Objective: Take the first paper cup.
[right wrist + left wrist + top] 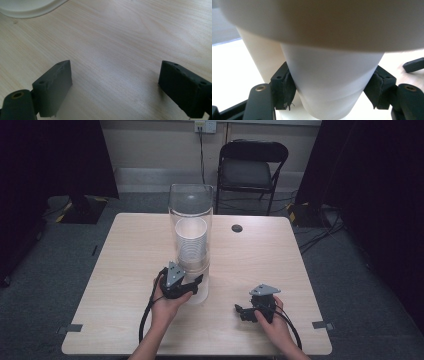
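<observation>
Pale wooden table (125, 270) — left gripper (197, 285) clamped on a white cup (332, 82), right gripper (239, 311) spread apart — empty.

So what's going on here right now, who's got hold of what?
A person works two hand-held grippers at a wooden table. The left claw is shut on the lowest white cup, at the bottom of a tall clear tube that holds a stack of cups. The right claw is open with nothing between its jaws, low over bare table to the right of the tube.
</observation>
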Demonstrator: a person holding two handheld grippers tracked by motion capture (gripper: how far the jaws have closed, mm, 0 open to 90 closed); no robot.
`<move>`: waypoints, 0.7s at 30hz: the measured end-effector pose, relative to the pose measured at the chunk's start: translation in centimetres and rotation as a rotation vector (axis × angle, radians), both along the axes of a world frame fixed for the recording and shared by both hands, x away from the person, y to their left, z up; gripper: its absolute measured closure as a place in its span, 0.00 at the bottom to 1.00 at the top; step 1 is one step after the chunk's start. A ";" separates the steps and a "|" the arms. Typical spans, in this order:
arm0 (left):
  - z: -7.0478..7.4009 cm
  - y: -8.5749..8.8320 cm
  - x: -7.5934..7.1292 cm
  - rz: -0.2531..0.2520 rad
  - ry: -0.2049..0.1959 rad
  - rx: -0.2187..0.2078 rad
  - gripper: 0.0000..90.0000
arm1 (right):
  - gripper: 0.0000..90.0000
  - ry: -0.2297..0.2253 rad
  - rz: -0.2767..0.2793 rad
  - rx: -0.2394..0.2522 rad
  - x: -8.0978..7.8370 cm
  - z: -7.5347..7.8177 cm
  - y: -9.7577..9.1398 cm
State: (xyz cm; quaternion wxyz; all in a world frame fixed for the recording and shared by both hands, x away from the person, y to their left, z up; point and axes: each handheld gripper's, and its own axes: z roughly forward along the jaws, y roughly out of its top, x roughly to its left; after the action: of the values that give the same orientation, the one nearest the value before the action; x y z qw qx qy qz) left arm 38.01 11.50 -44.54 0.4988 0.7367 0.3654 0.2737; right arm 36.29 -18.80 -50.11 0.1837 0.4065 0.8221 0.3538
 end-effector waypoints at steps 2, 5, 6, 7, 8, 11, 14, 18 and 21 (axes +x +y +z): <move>-0.1 -0.2 0.0 0.011 0.004 -0.022 0.37 | 0.12 0.000 0.000 0.000 0.0 0.0 0.0; -0.1 0.0 0.1 0.001 0.004 -0.015 0.37 | 0.12 0.000 0.000 0.000 0.0 0.0 0.0; -0.1 0.0 0.1 0.001 0.004 -0.015 0.37 | 0.12 0.000 0.000 0.000 0.0 0.0 0.0; -0.1 0.0 0.1 0.003 0.003 -0.016 0.37 | 0.12 0.000 0.000 0.000 0.0 0.0 0.0; -0.6 -0.1 0.1 0.007 0.047 0.004 0.38 | 0.12 0.000 0.000 0.000 0.0 0.0 0.0; -4.3 0.1 -0.3 0.008 0.178 0.115 0.41 | 0.12 0.001 -0.001 0.000 0.0 0.0 0.0; -4.5 -0.1 -0.9 -0.008 0.187 -0.006 0.39 | 0.12 0.001 0.002 -0.002 0.0 0.0 0.0; -4.9 0.8 -1.3 -0.054 0.173 0.009 0.38 | 0.11 0.002 0.007 0.000 0.1 0.0 0.0; -4.7 1.0 -1.5 -0.051 0.187 0.002 0.37 | 0.09 0.007 0.015 -0.001 0.2 0.0 0.0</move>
State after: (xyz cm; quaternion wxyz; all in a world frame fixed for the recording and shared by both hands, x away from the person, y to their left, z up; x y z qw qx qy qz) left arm 36.56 12.46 -49.23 0.4686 0.7686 0.3912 0.1916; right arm 36.53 -18.78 -50.10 0.1784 0.4013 0.8259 0.3535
